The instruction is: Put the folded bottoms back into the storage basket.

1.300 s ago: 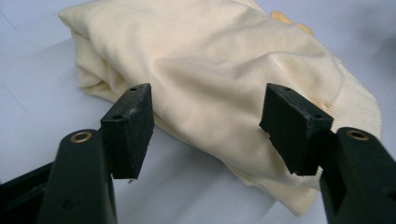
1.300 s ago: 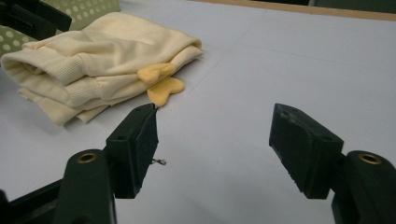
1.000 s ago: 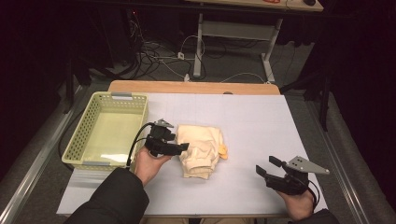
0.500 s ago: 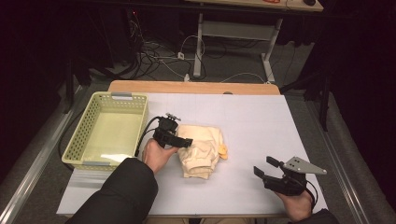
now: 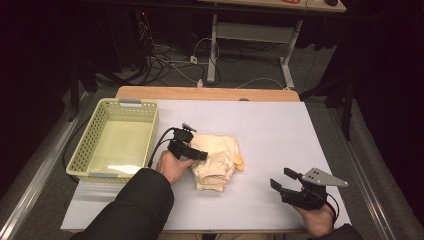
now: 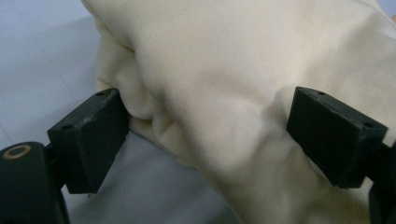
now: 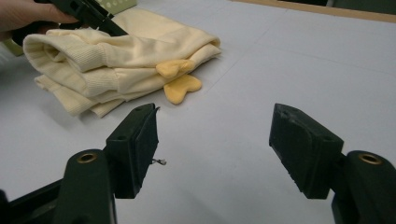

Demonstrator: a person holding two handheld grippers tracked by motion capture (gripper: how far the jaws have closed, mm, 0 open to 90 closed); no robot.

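**Operator A:** Report the position of the garment.

**Operator B:** The folded cream garment [image 5: 216, 161] lies near the centre of the white table [image 5: 280, 135], just right of the yellow basket [image 5: 116, 139]. Two small yellow-orange tabs [image 7: 179, 79] protrude from its right edge. In the right gripper view, ribbed cuffs show on the side of the garment facing that camera.

**Operator A:** Status of the left gripper?

**Operator B:** The left gripper [image 5: 199, 154] is at the garment's left edge. In the left gripper view, its jaws stand wide with a bulge of fabric between them. One pad [image 6: 93, 135] touches the cloth at a fold; the other sits against the fabric surface. Whether they squeeze the cloth cannot be told.

**Operator A:** And the right gripper?

**Operator B:** The right gripper [image 5: 283, 179] is at the near right of the table, well apart from the garment. Its jaws are wide apart with nothing between them; bare table shows in the gap.
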